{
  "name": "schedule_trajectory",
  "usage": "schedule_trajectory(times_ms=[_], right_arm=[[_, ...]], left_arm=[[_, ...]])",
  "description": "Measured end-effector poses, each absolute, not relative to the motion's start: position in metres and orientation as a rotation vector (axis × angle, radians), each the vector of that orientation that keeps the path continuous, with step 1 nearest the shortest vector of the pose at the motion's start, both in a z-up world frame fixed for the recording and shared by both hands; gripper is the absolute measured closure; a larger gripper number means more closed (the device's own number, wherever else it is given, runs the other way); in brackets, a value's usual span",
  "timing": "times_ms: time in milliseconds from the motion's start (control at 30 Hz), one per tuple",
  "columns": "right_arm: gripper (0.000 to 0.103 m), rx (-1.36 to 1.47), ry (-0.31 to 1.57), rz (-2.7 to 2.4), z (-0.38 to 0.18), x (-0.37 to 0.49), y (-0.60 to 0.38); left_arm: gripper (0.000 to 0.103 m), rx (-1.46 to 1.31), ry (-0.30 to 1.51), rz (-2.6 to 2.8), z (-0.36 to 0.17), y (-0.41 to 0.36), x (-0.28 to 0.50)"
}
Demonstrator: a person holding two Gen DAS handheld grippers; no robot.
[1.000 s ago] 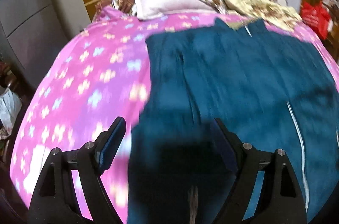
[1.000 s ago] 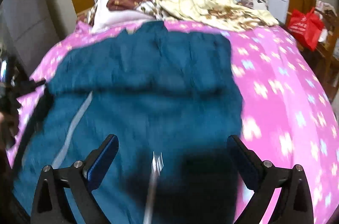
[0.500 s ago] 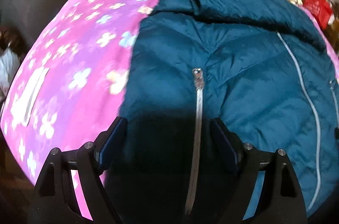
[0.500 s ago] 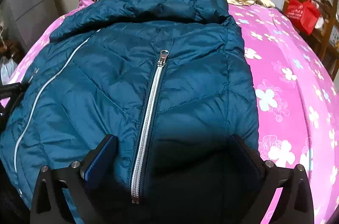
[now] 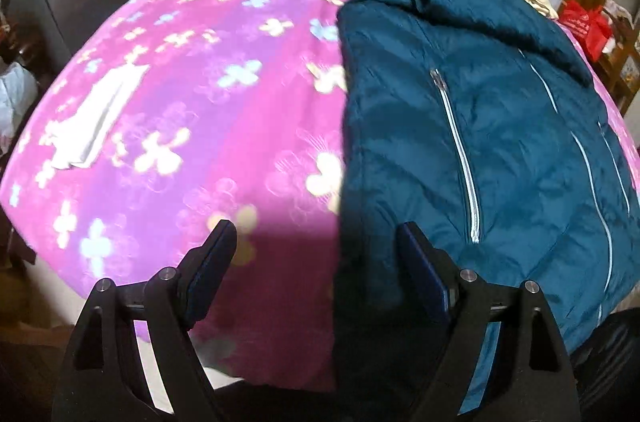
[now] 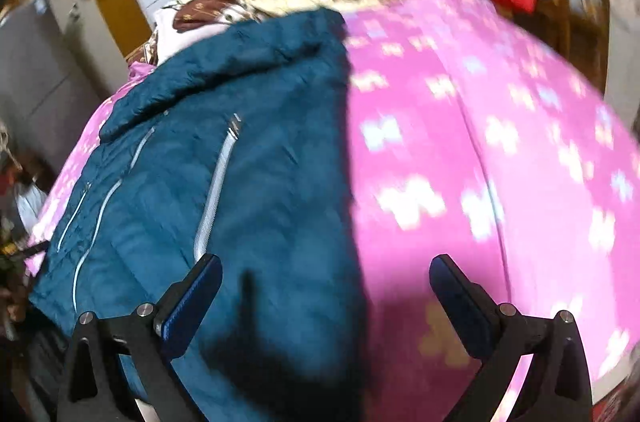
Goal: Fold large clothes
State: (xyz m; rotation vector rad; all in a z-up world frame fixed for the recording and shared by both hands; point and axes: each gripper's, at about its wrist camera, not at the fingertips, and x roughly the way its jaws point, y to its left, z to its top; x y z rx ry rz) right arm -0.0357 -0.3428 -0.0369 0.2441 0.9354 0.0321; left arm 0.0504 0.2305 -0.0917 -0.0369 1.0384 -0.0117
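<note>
Straddling opposite side edges of the jacket (image 5: 500, 126), left gripper (image 5: 316, 242) and right gripper (image 6: 326, 278) hover released; jacket lies lengthwise up the bed (image 5: 192, 94).

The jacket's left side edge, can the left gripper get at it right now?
Probably yes. The left gripper is open, hanging over the teal jacket edge where it meets the pink bedspread, and nothing lies between.

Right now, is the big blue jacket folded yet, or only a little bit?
Not yet. Done: the teal jacket lies spread flat on the pink bedspread, zipped up. In hand: nothing; the left gripper and right gripper hang open over its two side edges. Left: every fold, sides first probably.
</note>
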Motion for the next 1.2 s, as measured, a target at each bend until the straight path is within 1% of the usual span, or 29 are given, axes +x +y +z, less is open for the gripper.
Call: schedule_trajectory(times_ms=[33,67,133,267,333,367,433,500,667,767,867,967,1000,1100,1200], right_arm=[[0.000,0.275,0.952,0.034,-0.045,-0.041,-0.348],[0.000,0.280,0.923,0.044,-0.048,-0.049,-0.349],[0.000,0.270,0.907,0.080,-0.049,-0.060,-0.346],[0.000,0.245,0.900,0.129,-0.049,-0.070,-0.336],[0.000,0.305,0.910,0.196,-0.048,-0.073,-0.337],[0.000,0.324,0.910,0.219,-0.049,-0.076,-0.337],[0.000,0.354,0.925,0.324,-0.050,-0.077,-0.331],[0.000,0.368,0.924,0.395,-0.051,-0.077,-0.324],[0.000,0.580,0.834,0.442,-0.057,-0.055,-0.336],[0.000,0.544,0.886,0.470,-0.057,-0.049,-0.323],[0.000,0.450,0.929,0.552,-0.049,-0.063,-0.307],[0.000,0.373,0.937,0.569,-0.045,-0.070,-0.299],[0.000,0.381,0.944,0.536,-0.050,-0.065,-0.300],[0.001,0.468,0.884,0.508,-0.055,-0.054,-0.308],[0.001,0.502,0.856,0.490,-0.057,-0.052,-0.309]], left_arm=[[0.020,-0.036,1.031,-0.011,-0.092,0.231,0.050],[0.020,-0.052,1.025,-0.018,-0.092,0.234,0.050],[0.019,-0.109,1.054,-0.046,-0.098,0.238,0.054],[0.016,-0.114,1.062,-0.111,-0.098,0.232,0.046],[0.009,-0.144,1.070,-0.208,-0.097,0.225,0.037],[0.009,-0.146,1.072,-0.234,-0.096,0.221,0.034],[0.002,-0.143,1.074,-0.302,-0.097,0.211,0.025],[0.001,-0.193,1.054,-0.412,-0.095,0.202,0.020],[0.001,-0.218,1.042,-0.382,-0.093,0.196,0.037],[0.001,-0.297,1.038,-0.462,-0.086,0.202,0.031],[0.001,-0.250,1.057,-0.498,-0.083,0.195,0.023],[0.001,-0.210,1.087,-0.493,-0.092,0.188,0.023],[0.001,-0.213,1.062,-0.490,-0.091,0.187,0.026],[0.000,-0.248,1.056,-0.474,-0.092,0.188,0.036],[0.001,-0.286,1.031,-0.462,-0.091,0.193,0.030]])
